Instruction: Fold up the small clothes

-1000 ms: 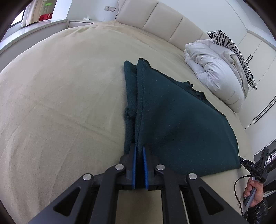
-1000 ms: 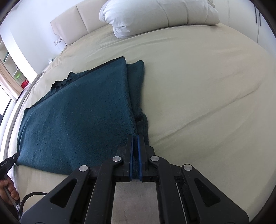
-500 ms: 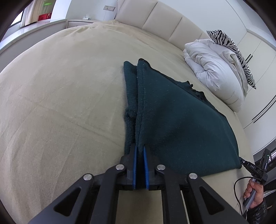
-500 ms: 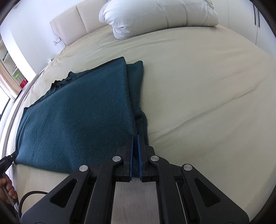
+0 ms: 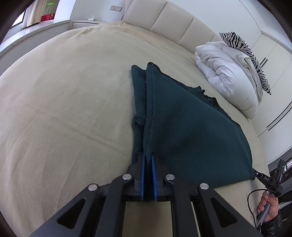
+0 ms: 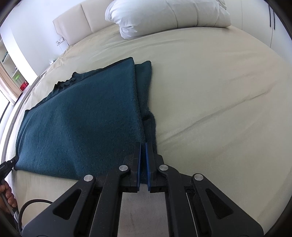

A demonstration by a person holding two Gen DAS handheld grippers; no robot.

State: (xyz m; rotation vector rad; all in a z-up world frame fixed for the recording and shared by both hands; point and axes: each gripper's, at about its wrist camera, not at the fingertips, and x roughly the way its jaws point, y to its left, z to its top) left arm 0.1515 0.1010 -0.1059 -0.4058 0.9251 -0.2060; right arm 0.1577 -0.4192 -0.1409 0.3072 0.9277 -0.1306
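Note:
A dark teal knitted garment [image 5: 191, 131] lies on the beige bed, its upper layer folded over so a narrow strip of the lower layer shows along the edge. My left gripper [image 5: 147, 158] is shut on the garment's near left corner. In the right wrist view the same garment [image 6: 82, 118] spreads to the left, and my right gripper [image 6: 143, 145] is shut on its near right corner. Both corners are held slightly above the sheet.
The beige bed sheet [image 5: 63, 109] spreads wide around the garment. A white folded duvet [image 5: 228, 76] and a zebra-print pillow [image 5: 250, 52] lie by the padded headboard [image 5: 173, 27]. The duvet [image 6: 169, 14] shows at the top of the right wrist view.
Both grippers have stayed shut on the garment's corners. The garment has shifted only slightly; its lie is much the same.

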